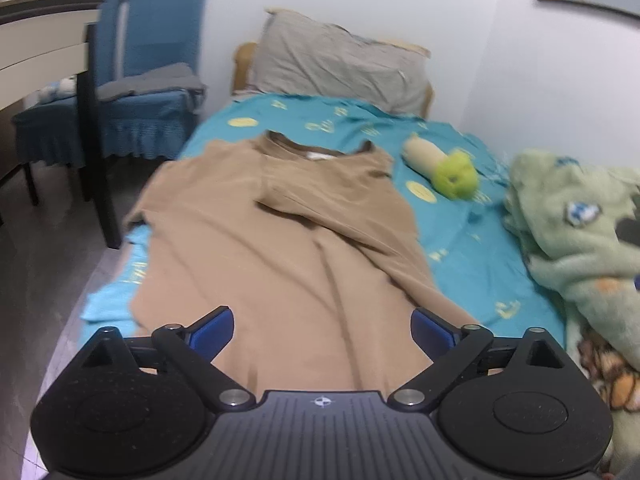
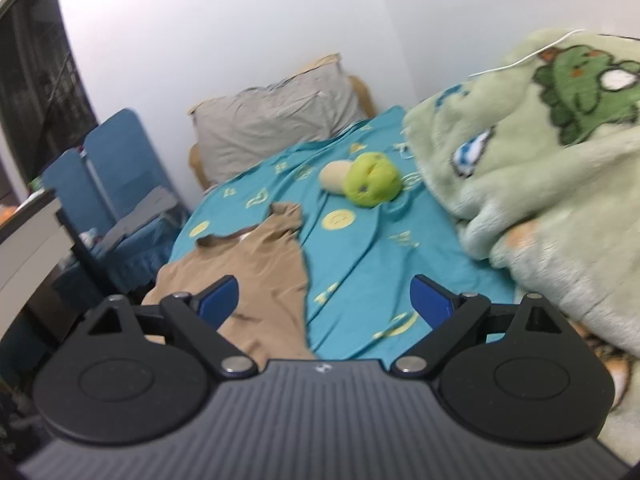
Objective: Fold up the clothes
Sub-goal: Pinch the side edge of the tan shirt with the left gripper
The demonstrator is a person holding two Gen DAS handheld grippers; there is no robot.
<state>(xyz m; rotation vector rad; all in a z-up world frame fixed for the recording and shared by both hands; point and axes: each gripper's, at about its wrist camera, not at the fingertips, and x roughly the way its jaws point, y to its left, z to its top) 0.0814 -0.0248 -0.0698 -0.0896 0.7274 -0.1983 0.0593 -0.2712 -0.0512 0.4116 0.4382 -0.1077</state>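
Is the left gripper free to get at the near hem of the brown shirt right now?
Probably yes: the left gripper stands open just above the brown shirt, nothing lying between.

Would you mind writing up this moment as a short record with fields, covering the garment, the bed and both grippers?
garment: tan shirt, spread on the bed, collar toward the pillow, one sleeve folded over the chest
surface: bed with teal sheet
pillow: grey pillow at the head, against the wall
other items: plush toy beside the shirt; green blanket heaped along the wall side
left gripper: open, over the shirt's lower part, nothing held
right gripper: open, over the shirt's edge and sheet, nothing held
fold progress: partly begun
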